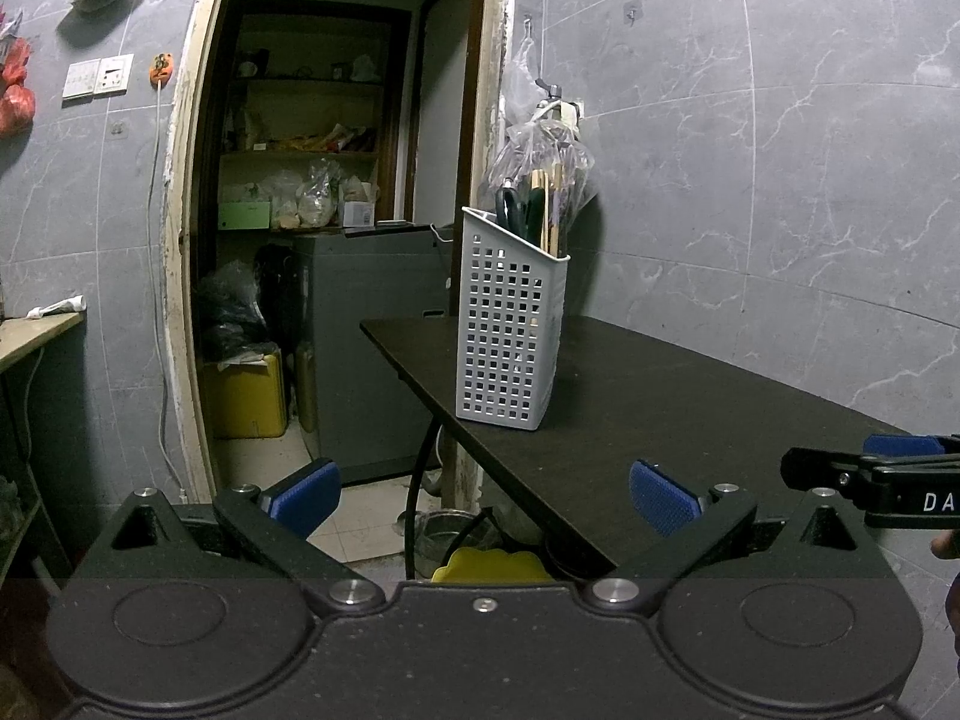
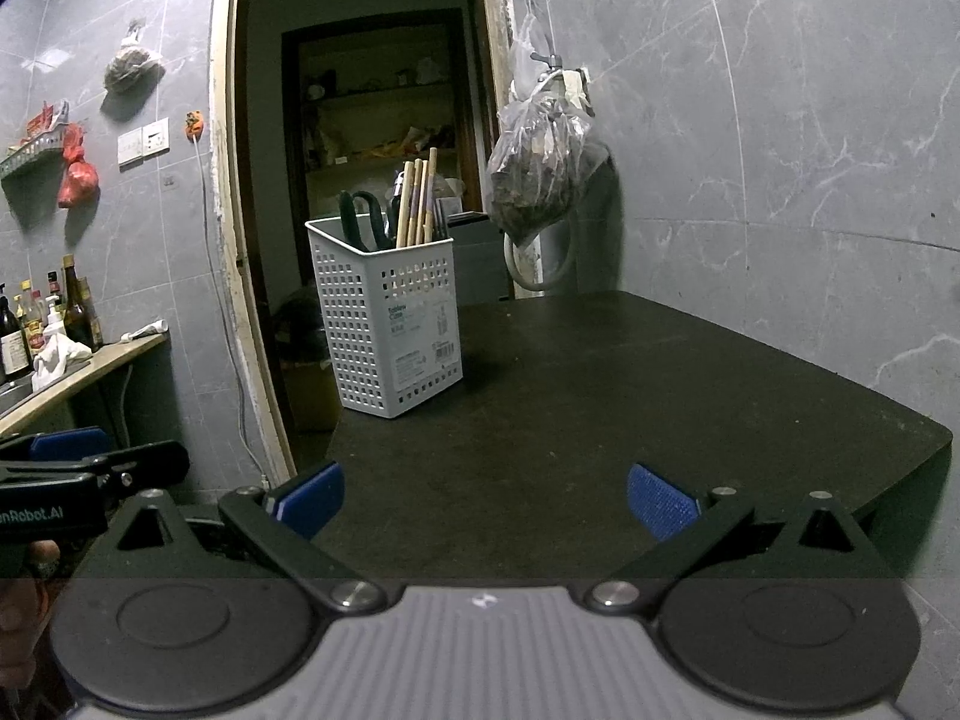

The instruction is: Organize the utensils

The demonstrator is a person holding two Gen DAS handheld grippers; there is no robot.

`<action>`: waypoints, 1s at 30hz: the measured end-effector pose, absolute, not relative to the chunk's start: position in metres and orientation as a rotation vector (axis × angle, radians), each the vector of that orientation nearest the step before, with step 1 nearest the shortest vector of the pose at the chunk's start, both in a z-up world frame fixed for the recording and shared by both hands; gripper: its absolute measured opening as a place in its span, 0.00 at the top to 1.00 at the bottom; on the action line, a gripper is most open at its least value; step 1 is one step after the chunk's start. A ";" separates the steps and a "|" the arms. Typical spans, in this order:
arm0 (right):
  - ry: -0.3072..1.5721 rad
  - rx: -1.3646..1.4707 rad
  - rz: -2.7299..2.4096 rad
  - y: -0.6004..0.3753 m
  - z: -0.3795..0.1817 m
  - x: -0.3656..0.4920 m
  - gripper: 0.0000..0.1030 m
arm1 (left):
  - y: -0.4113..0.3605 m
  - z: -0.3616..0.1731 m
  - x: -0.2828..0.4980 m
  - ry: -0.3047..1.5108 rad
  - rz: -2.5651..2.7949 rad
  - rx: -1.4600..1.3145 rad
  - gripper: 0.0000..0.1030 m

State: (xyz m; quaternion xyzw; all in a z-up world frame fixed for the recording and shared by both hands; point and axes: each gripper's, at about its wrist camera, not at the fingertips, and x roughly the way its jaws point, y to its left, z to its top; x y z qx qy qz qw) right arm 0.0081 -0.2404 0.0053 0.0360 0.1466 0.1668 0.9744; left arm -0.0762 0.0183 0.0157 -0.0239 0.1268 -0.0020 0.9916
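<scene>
Grey marbled tile walls, an open doorway to a cluttered storeroom with shelves, and a clear plastic bag [image 2: 543,174] of dark stuff hanging from a wall hook just right of the door frame. A dark matte bench [image 2: 660,396] fills the lower right of both views; its top looks bare apart from one item. That item is a light grey perforated plastic utensil caddy [image 2: 390,324], standing upright near the bench's far left corner, close to the edge on the doorway side. Inside it, standing on end: dark green-handled scissors [image 2: 360,219], a bundle of pale wooden chopsticks [image 2: 417,201], and possibly some metal utensils, too dim to tell. Long axes all run vertical, tops above the rim. Left gripper [image 1: 485,498]: blue-padded fingers spread wide, nothing between them, hovering off the bench's near left corner; caddy lies ahead and slightly right. Right gripper [image 2: 485,501]: fingers likewise apart and empty, over the near edge; caddy ahead and to the left. Neither is clearly the nearer. No loose utensils visible on the bench, so sorting looks either finished or about to start from the caddy; a pull from it would need a top-down approach.
</scene>
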 end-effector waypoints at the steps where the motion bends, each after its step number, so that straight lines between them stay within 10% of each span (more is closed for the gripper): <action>1: 0.296 0.073 0.336 -0.240 0.005 0.008 0.00 | 0.018 0.016 -0.076 0.255 -0.004 -0.049 0.01; 30: 0.319 0.076 0.340 -0.240 0.002 0.017 0.00 | 0.017 0.010 -0.065 0.286 0.003 -0.050 0.01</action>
